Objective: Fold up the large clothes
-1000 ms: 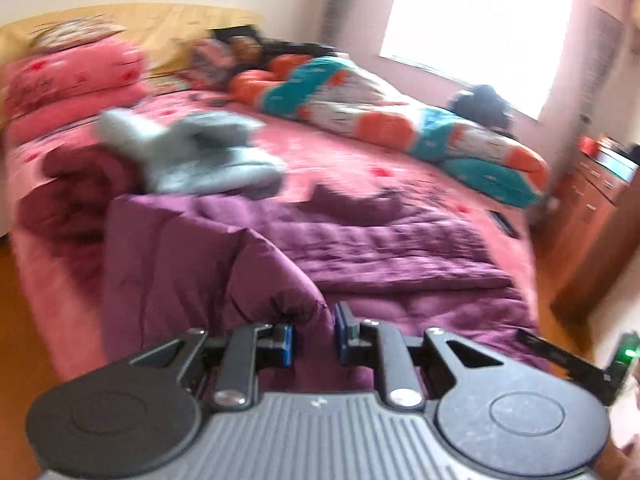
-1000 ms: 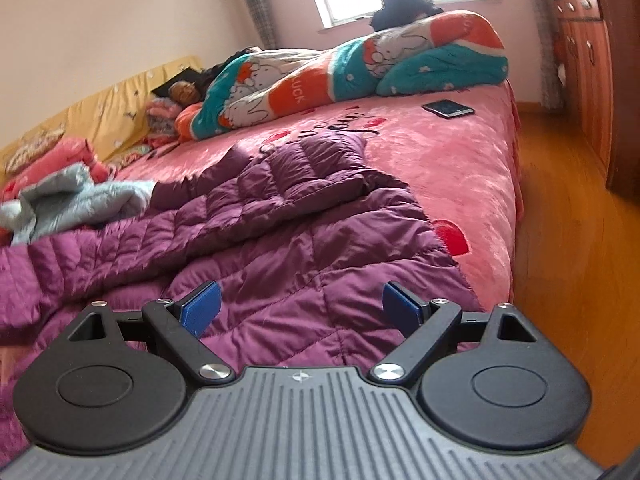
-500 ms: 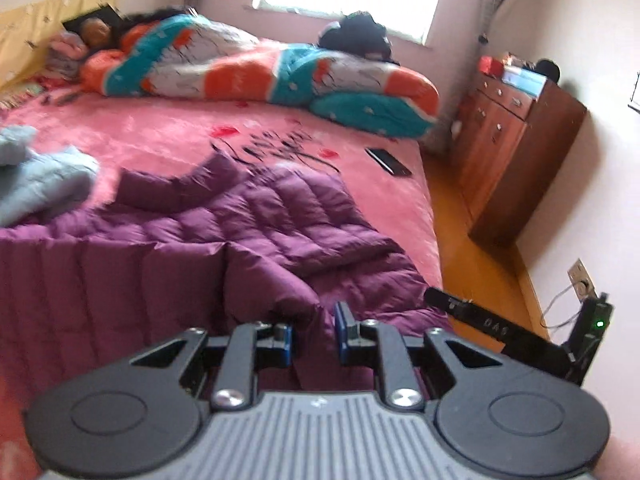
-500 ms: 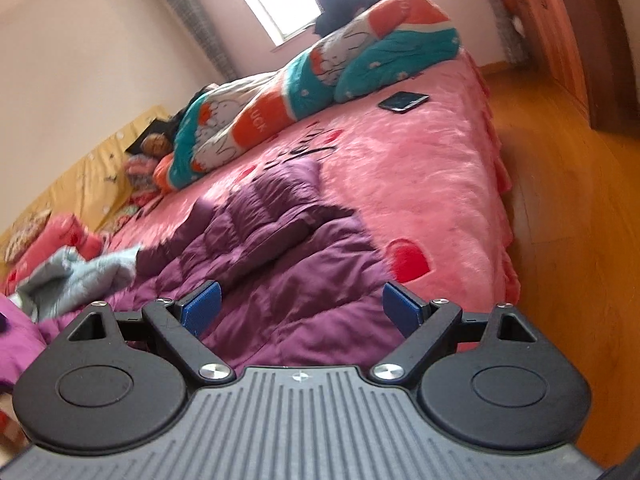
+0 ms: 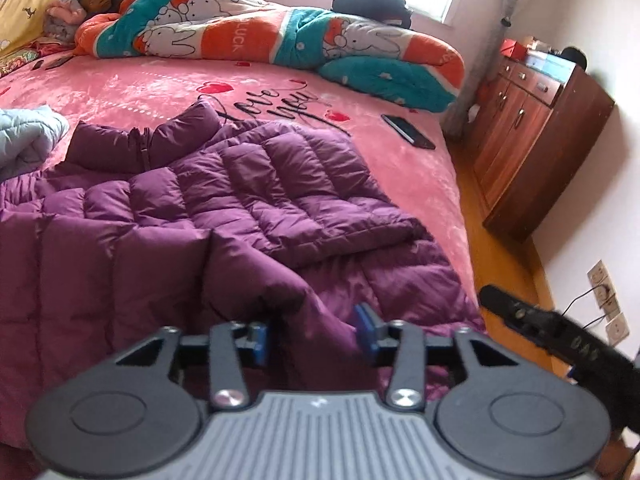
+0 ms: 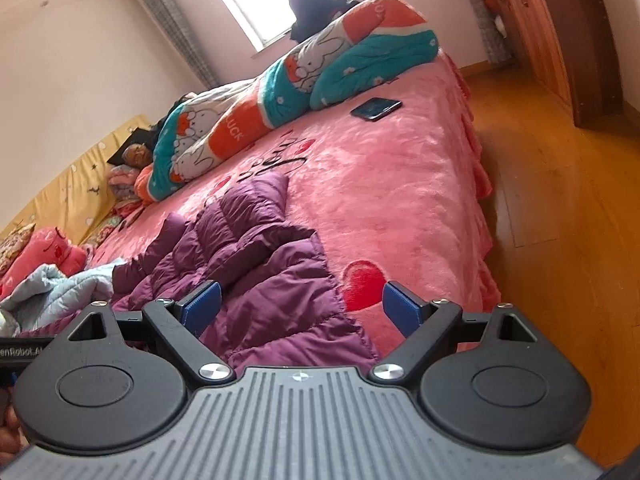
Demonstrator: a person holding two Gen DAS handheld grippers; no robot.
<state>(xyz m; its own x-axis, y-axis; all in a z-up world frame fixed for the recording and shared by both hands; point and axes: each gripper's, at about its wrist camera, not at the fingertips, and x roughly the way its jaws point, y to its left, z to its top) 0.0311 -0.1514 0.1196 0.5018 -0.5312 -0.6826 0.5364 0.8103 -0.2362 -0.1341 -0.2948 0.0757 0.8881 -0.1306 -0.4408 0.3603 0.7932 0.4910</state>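
A purple quilted down jacket [image 5: 240, 200] lies spread on the pink bed [image 5: 400, 184], one side folded over its middle. My left gripper [image 5: 312, 338] hovers low over the jacket's near part. Its jaws are opening, and a raised fold of purple fabric still stands between the blue pads [image 5: 366, 334] without being pinched. In the right wrist view the jacket [image 6: 260, 280] reaches the bed's near corner. My right gripper [image 6: 300, 308] stands wide open just above that corner, holding nothing.
A dark phone [image 5: 408, 131] lies on the bed beyond the jacket. A rolled cartoon blanket [image 5: 260, 32] runs along the far side. A light blue garment [image 5: 28, 140] lies at the left. A wooden cabinet [image 5: 536, 152] and bare floor [image 6: 560, 220] are to the right.
My left gripper swung to the right across the bed with the jacket's fold pinched, sank lower, and its jaws have now parted. The right gripper's view tilted; it stayed open.
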